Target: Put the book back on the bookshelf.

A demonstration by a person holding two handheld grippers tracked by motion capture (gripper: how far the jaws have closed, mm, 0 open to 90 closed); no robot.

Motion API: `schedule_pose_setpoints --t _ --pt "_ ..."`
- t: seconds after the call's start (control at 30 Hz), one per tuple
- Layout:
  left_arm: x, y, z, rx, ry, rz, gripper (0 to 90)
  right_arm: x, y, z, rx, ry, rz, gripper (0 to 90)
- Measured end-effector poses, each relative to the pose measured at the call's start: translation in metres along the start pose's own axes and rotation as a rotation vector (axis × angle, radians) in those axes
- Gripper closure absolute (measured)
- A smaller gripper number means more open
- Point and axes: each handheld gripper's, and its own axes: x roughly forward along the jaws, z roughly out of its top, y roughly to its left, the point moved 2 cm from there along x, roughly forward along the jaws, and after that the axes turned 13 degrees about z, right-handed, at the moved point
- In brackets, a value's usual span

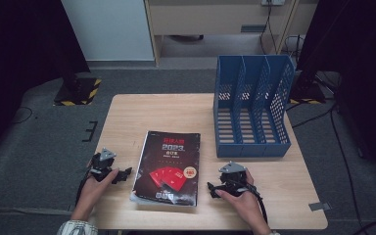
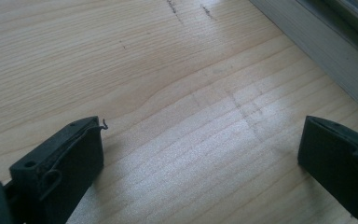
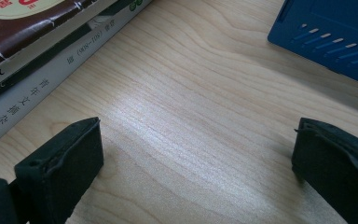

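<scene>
Both tongs, left (image 1: 123, 174) and right (image 1: 212, 190), gape beside the books (image 1: 167, 166).

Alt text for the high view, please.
A dark-covered book lies flat on a wooden table between a person's two hand-held claws, left claw and right claw, both open and empty. A blue file rack stands at the far right.

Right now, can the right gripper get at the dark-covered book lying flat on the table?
Probably yes. The right gripper sits on the wooden table just beside the dark-covered book, jaws open and empty, with bare wood between them. The blue plastic file rack stands farther back, out of the way.
</scene>
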Motion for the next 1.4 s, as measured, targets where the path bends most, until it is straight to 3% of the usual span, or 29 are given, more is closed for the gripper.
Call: schedule_pose_setpoints --t 0.27,0.4,0.53,0.7,1.0,1.23,1.4 --pt "-0.003 0.0 -0.001 -0.001 -0.005 0.0 2.8 0.0 0.0 0.0 0.001 0.0 0.002 3.1" --pt "-0.004 0.003 0.0 -0.024 -0.015 -0.012 5.2 -0.001 -0.001 0.001 0.001 -0.009 0.0 7.5" --pt "-0.004 0.002 0.0 -0.015 -0.011 -0.015 6.3 -0.004 0.0 0.003 0.02 -0.014 0.017 13.1" --pt "-0.011 0.001 0.004 -0.033 -0.044 -0.03 8.7 -0.011 0.004 0.005 0.024 -0.028 0.036 15.0" --pt "-0.026 -0.006 0.012 -0.045 -0.098 -0.051 13.9 -0.021 0.022 0.013 -0.02 -0.056 0.096 20.9" --pt "-0.036 -0.011 0.017 -0.052 -0.132 -0.069 20.1 -0.022 0.026 0.02 -0.032 -0.064 0.109 22.4" --pt "-0.041 -0.02 0.021 -0.032 -0.147 -0.074 21.3 -0.022 0.033 0.028 -0.05 -0.075 0.12 22.3"
